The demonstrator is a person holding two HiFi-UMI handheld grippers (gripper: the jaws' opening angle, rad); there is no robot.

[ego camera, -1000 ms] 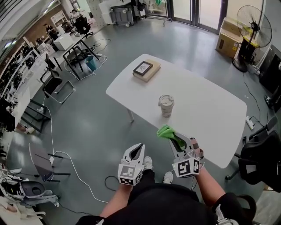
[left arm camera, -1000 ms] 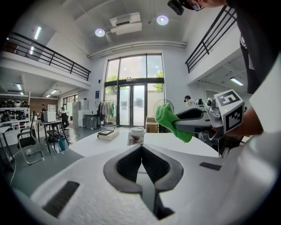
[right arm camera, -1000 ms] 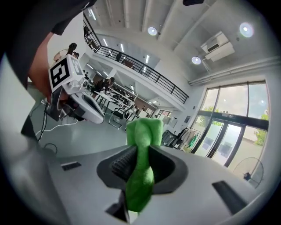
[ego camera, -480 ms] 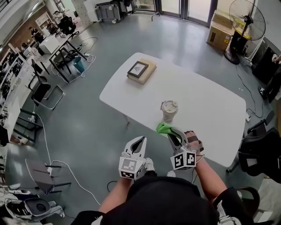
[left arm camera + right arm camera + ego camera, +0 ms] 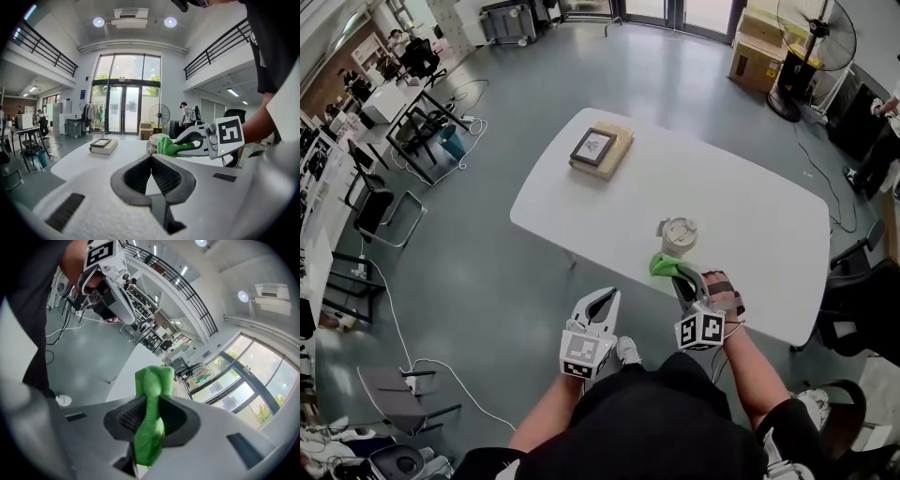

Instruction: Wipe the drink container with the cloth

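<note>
Cloth closing on cup; wipe about to begin.

Cup upright on white table, lid on. Green cloth now just beside cup's near side, nearer than a second ago; contact not clear from the head view. Right gripper behind cloth, jaws clamped on its bunched middle, tuft poking out toward cup. Left gripper near-left of cup, off the table edge, jaws pressed together on nothing (so not steadying the cup). Book with framed picture well beyond cup, far-left. Judgement: approach nearly finished; first stroke comes next, and an unheld cup may slide or tip.
</note>
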